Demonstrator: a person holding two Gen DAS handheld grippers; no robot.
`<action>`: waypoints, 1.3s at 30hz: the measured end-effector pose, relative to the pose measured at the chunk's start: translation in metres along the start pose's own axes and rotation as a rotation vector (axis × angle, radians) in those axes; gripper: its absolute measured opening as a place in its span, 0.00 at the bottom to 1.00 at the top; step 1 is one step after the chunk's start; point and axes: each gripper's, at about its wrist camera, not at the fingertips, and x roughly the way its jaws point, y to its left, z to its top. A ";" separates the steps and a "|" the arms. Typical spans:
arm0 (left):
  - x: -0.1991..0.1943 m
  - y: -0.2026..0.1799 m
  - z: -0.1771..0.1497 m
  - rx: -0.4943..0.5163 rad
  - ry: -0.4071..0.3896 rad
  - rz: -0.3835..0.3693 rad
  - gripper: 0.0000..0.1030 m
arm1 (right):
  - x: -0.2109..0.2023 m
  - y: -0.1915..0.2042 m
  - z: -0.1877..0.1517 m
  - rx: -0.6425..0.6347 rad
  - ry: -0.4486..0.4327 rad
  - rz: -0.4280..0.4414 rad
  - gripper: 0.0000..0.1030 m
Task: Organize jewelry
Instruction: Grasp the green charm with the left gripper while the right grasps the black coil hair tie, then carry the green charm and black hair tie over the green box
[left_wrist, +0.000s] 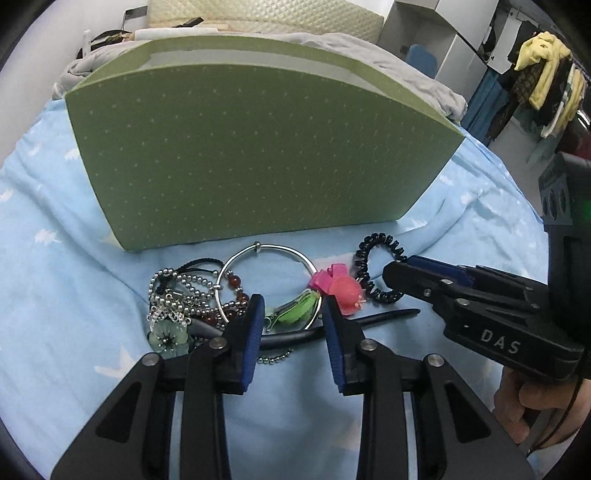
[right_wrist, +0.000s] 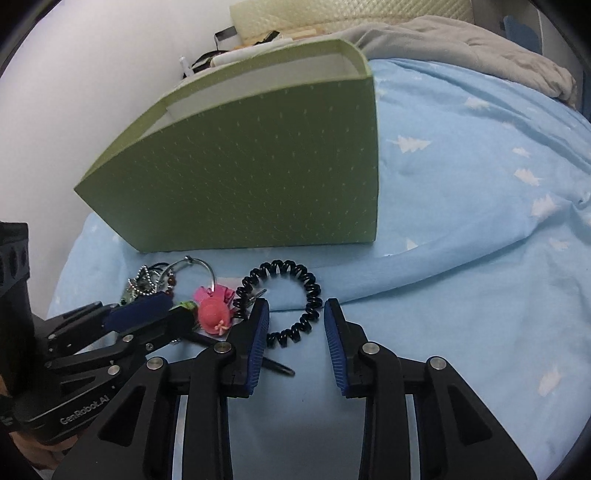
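Note:
A heap of jewelry lies on the blue bedsheet in front of a green box: a silver bangle, silver bead chains, a pale green flower piece, a green clip, a pink hat-shaped clip, a black coil hair tie and a black hair stick. My left gripper is open, its jaws on either side of the green clip. My right gripper is open and empty, just before the coil hair tie. The box is open at the top.
A grey blanket and a cream pillow lie behind the box. Clothes hang at the far right. The blue sheet stretches right of the box with folds.

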 end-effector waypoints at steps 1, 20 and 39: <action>0.001 0.001 0.000 0.005 0.004 0.003 0.32 | 0.002 0.000 0.000 -0.003 0.001 -0.003 0.25; -0.019 0.010 0.006 -0.044 -0.037 -0.001 0.13 | -0.018 0.005 0.003 -0.030 -0.028 -0.032 0.07; -0.108 -0.016 0.000 -0.052 -0.179 0.050 0.13 | -0.120 0.036 -0.019 -0.022 -0.181 -0.035 0.07</action>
